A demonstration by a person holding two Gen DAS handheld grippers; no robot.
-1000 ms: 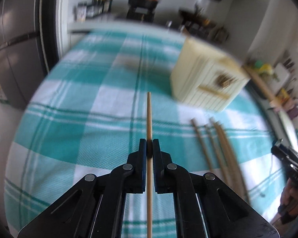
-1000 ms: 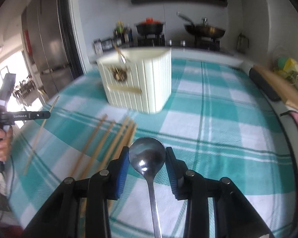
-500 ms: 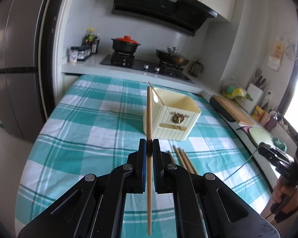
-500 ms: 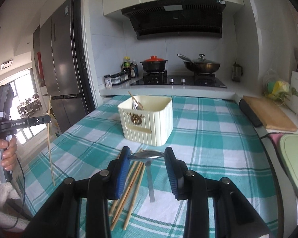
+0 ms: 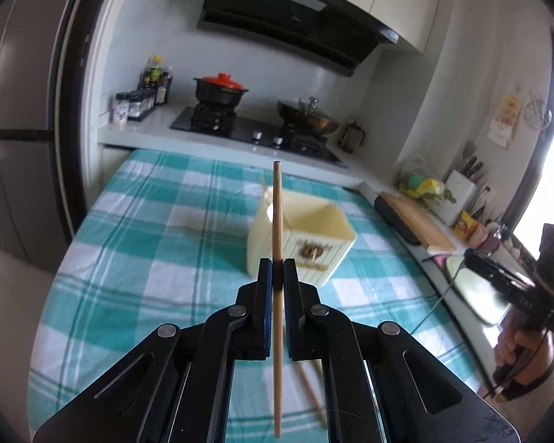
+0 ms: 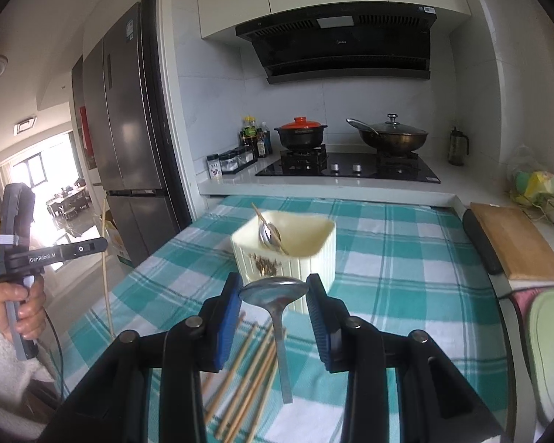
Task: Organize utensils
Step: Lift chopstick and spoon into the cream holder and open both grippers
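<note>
The left tongs (image 5: 277,271) are pinched tight on a single chopstick (image 5: 277,221) that stands near upright, gripped around its middle with long ends free above and below. The right tongs (image 6: 273,291) hold a metal spoon (image 6: 275,289) by the edges of its bowl, the handle hanging down. Both hang above the checked table (image 6: 406,258), with the cream utensil holder (image 6: 306,254) at twelve o'clock from each, already holding a spoon and a stick, and loose chopsticks (image 6: 247,376) lying at six o'clock from it. The spoon looks the weaker hold to me: smooth curved steel pinched only at its rim could pivot or slip out and drop onto the sticks below. The chopstick's long lower end could catch the holder's rim and twist in the grip, or nudge that light box askew if lowered off-centre.
</note>
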